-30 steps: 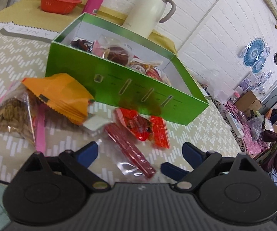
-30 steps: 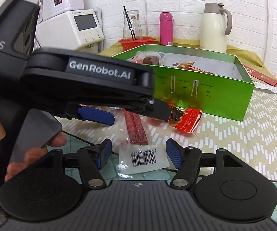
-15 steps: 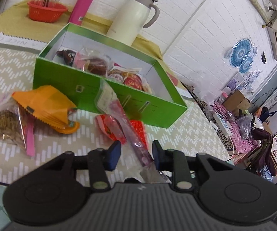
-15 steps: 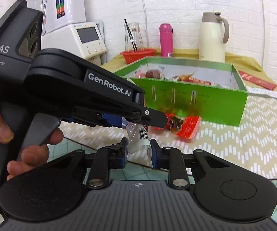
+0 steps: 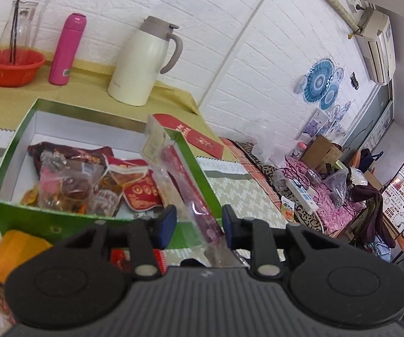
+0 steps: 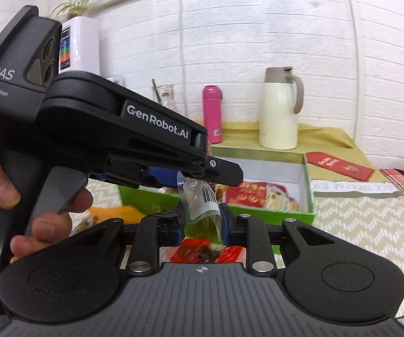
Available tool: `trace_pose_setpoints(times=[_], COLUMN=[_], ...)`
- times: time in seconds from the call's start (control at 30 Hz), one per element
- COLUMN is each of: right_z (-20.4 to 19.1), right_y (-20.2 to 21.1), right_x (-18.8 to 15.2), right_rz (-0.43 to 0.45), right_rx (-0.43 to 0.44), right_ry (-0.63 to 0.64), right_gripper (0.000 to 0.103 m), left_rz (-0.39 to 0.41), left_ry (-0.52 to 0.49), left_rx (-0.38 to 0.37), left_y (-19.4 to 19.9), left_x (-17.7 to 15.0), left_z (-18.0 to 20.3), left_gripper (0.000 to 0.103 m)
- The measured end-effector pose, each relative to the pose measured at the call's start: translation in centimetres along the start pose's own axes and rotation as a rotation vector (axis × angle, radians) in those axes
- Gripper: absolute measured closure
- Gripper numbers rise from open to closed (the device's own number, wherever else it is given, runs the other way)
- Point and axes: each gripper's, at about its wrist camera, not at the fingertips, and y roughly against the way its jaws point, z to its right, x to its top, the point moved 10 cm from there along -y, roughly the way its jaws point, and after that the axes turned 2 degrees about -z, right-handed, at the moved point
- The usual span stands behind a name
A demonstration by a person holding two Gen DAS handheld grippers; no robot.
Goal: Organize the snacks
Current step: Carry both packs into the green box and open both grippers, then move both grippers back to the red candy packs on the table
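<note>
A clear packet with a red sausage stick hangs in the air, caught at both ends. My left gripper is shut on its lower part, and the packet slants up over the green box's right wall. My right gripper is shut on the clear barcode end, right under the left gripper. The open green box lies just ahead and holds several wrapped snacks. An orange packet and a red packet lie on the table below.
A white jug, a pink bottle and a red basket stand behind the box on a yellow cloth. A red envelope lies to its right. A person's hand grips the left gripper's handle.
Both grippers closed on the sausage packet that lay on the table and lifted it. It now hangs level with the green box's rim, and the box looks lower in both views.
</note>
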Motion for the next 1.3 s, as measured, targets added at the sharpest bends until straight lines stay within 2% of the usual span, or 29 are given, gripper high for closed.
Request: trace_pose_setpoints(times=[0.2, 0.5, 0.57, 0.6, 0.63, 0.67, 0.7, 0.8, 0.87, 0.9, 0.97, 1.1, 1.3], right_z=[2.6, 5.1, 5.3, 5.3, 5.3, 5.4, 5.4, 5.1, 5.2, 5.1, 5.3, 5.2, 4.1], right_y=[-1.8, -6.3, -7.1, -7.6, -7.9, -8.0, -8.0, -8.0, -8.1, -8.1, -8.1, -7.5, -6.1], right_x=[1.0, 1.2, 1.0, 0.9, 0.8, 0.8, 0.8, 0.7, 0.6, 0.5, 0.5, 0.6, 0.7], right_rz=[0.011, -0.033, -0.049, -0.054, -0.053, -0.040, -0.018, 0.011, 0.007, 0.004, 0.001, 0.015, 0.040], right_rx=[-0.051, -0.083, -0.082, -0.082, -0.082, -0.086, -0.091, -0.114, -0.119, -0.119, -0.117, -0.128, -0.123], right_ry=[-0.036, -0.072, -0.073, -0.069, -0.063, -0.052, -0.037, 0.013, 0.018, 0.015, 0.004, -0.001, 0.013], right_gripper=[0.058, 0.057, 0.052, 0.043, 0.023, 0.012, 0.000, 0.000, 0.000, 0.000, 0.000, 0.000, 0.000], left_rz=[-0.028, -0.084, -0.095, -0.100, -0.104, -0.111, -0.102, -0.072, -0.035, -0.004, 0.003, 0.019, 0.038], left_ry=[-0.004, 0.009, 0.022, 0.026, 0.029, 0.037, 0.051, 0.048, 0.013, -0.009, -0.033, -0.019, -0.035], left_rx=[-0.045, -0.034, -0.029, -0.020, -0.001, 0.017, 0.027, 0.063, 0.118, 0.152, 0.188, 0.178, 0.221], left_y=[-3.7, -8.9, -9.7, -10.0, -10.2, -10.2, -10.1, -9.6, -9.1, -8.6, -8.1, -6.7, -4.4], left_x=[2.1, 3.3, 3.3, 3.3, 3.2, 3.1, 3.0, 3.1, 3.3, 3.5, 3.7, 4.0, 3.7], left_z=[0.0, -1.9, -2.8, -3.2, -3.7, -4.2, -4.7, -5.2, -5.2, -5.1, -5.0, -5.1, -4.7], left_gripper=[0.078, 0.078, 0.078, 0.077, 0.060, 0.042, 0.042, 0.030, 0.011, 0.011, 0.011, 0.011, 0.011])
